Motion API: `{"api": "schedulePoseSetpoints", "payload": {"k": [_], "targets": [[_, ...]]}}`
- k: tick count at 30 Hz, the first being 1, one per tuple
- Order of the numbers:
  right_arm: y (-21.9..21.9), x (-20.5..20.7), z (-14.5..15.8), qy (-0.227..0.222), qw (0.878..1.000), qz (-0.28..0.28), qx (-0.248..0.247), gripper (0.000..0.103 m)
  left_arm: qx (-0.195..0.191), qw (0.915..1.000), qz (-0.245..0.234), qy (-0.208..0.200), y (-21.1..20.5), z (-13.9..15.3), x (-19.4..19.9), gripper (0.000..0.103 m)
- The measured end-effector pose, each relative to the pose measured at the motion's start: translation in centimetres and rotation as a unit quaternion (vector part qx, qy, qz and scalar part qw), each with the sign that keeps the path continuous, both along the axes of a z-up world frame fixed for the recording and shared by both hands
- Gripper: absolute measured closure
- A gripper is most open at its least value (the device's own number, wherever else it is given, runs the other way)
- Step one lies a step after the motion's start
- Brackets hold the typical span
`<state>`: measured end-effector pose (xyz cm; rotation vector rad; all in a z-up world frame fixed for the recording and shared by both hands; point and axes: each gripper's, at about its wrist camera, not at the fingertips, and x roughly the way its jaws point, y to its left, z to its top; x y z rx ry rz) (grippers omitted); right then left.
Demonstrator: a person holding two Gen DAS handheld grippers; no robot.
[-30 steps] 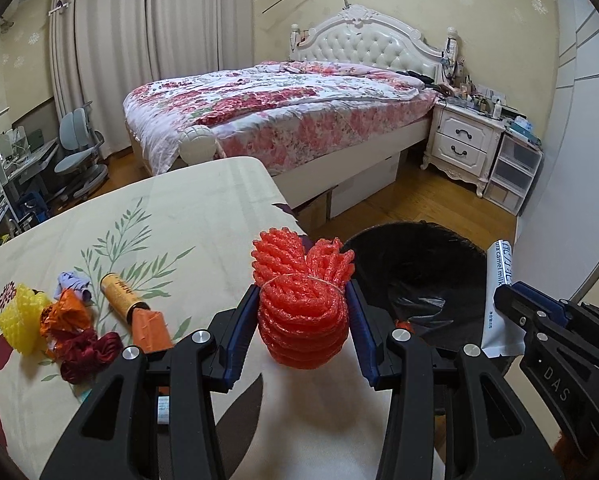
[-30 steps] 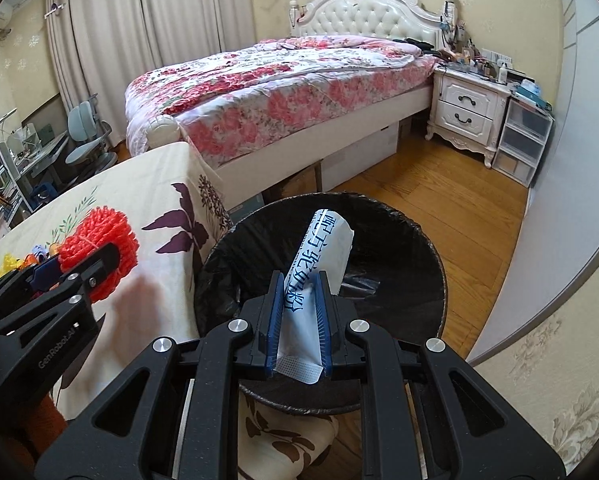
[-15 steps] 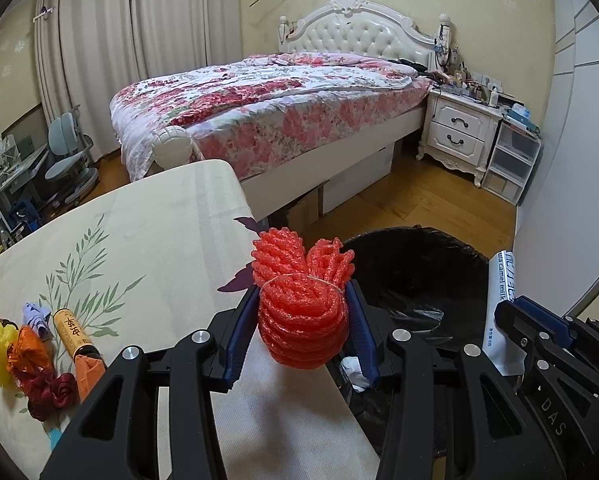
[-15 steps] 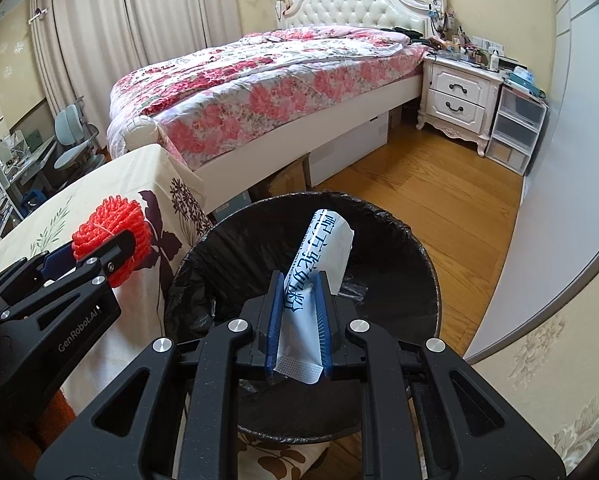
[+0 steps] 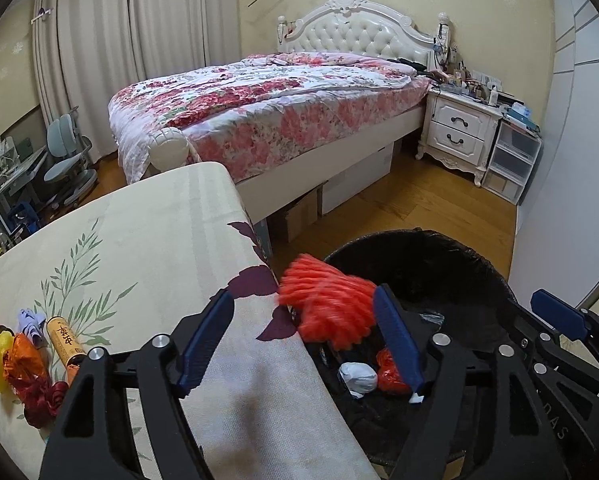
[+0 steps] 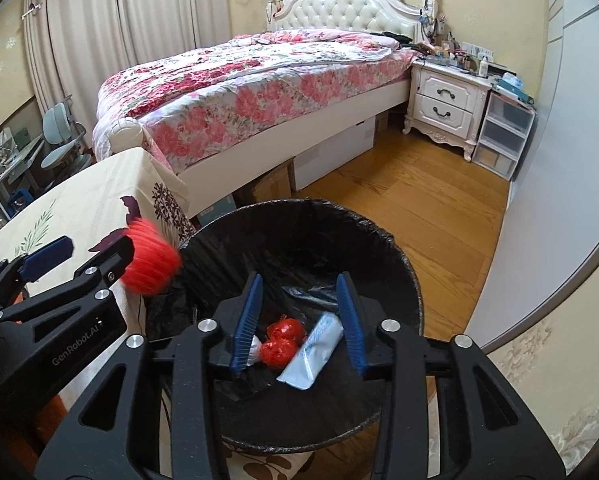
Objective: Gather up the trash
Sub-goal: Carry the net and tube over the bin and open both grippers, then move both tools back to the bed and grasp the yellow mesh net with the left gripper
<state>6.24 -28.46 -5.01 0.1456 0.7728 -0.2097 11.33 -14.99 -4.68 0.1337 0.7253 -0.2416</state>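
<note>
We see the blurred red foam fruit net [image 5: 331,312] loose between our left tongs [image 5: 299,338], whose jaws are opening over the rim of the black-lined round trash bin [image 6: 379,240]. Our right tongs [image 6: 299,322] are opening too, empty; the white-blue milk sachet [image 6: 313,350] lies inside the bin. More wrappers [image 5: 15,356] sit left on the floral-cloth desk [image 5: 147,248].

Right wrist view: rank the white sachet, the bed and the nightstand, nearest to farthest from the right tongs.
1. White sachet: in the bin, right below the opening right tongs, no longer held.
2. Bed: across the floor, upper left.
3. Nightstand: beside the headboard, upper right.
</note>
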Motion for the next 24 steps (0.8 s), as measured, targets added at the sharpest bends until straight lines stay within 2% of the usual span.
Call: {"api": "schedulePoseSetpoints", "payload": {"k": [3, 5, 10, 17, 24], "targets": [[0.0, -0.3, 0.4, -0.005, 1.0, -0.006, -0.008, 0.056, -0.001, 1.0, 0.007, -0.004, 0.4, 0.3, -0.1, 0.023], [0.0, -0.6, 0.8, -0.011, 1.0, -0.01, -0.015, 0.047, 0.003, 0.9999, 0.011, -0.009, 0.7, 0.6, -0.3, 0.022], [0.3, -1.1, 1.6, -0.017, 1.0, -0.014, -0.022, 0.036, -0.001, 0.9997, 0.02, -0.016, 2.1, 1.5, -1.2, 0.018], [2.0, -2.2, 2.4, -0.026, 0.999, -0.002, -0.028, 0.03, -0.006, 0.9989, 0.042, -0.021, 5.2, 2.6, -2.5, 0.017], [4.7, -2.8, 2.7, -0.028, 0.999, 0.024, -0.027, 0.029, -0.001, 0.9967, 0.076, -0.027, 9.1, 3.1, -3.9, 0.017]]}}
